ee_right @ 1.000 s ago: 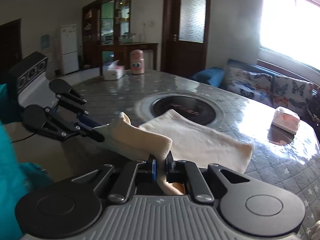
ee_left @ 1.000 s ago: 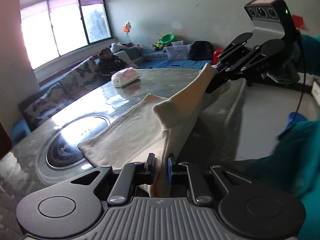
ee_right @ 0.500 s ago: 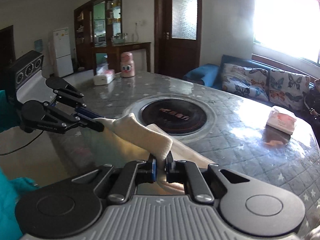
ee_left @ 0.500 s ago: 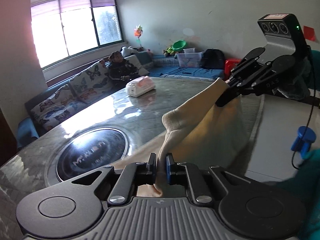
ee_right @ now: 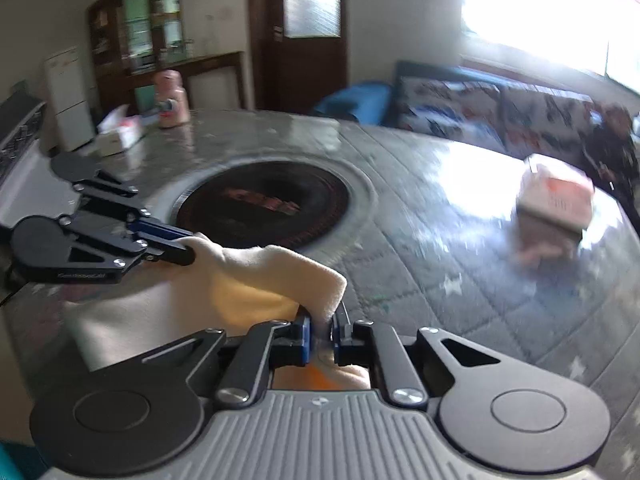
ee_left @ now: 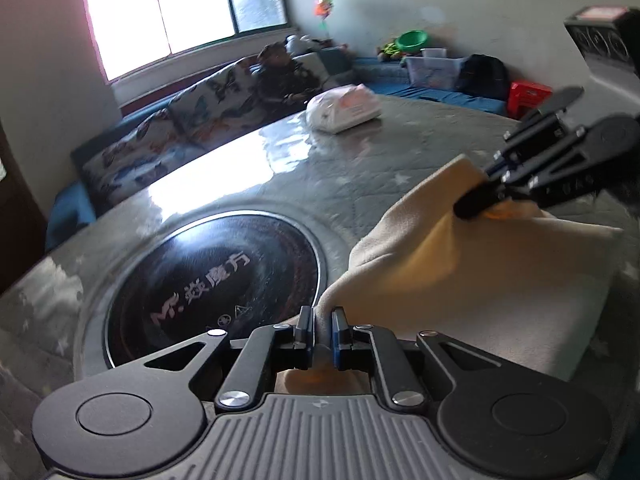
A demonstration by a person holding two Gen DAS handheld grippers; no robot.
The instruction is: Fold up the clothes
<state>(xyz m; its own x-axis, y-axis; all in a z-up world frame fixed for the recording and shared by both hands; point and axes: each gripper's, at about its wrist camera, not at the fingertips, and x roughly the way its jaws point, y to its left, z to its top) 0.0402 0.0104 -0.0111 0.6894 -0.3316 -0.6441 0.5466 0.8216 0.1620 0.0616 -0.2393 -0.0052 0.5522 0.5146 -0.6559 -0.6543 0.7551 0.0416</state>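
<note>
Both tongs [ee_left: 322, 322] [ee_right: 319, 330] pinch cloth [ee_left: 472, 276] edge — cloth spans between.

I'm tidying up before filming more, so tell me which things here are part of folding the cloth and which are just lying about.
Part of the job:
cream cloth
left gripper, shut on it
right gripper, shut on it

Just lying about:
tissue pack
pink bottle
tissue box
round hob set in the table

Blown-out window [ee_left: 188, 4] daylight, glare on the tabletop [ee_right: 472, 184], motion blur, fisheye-bent dark edges.
</note>
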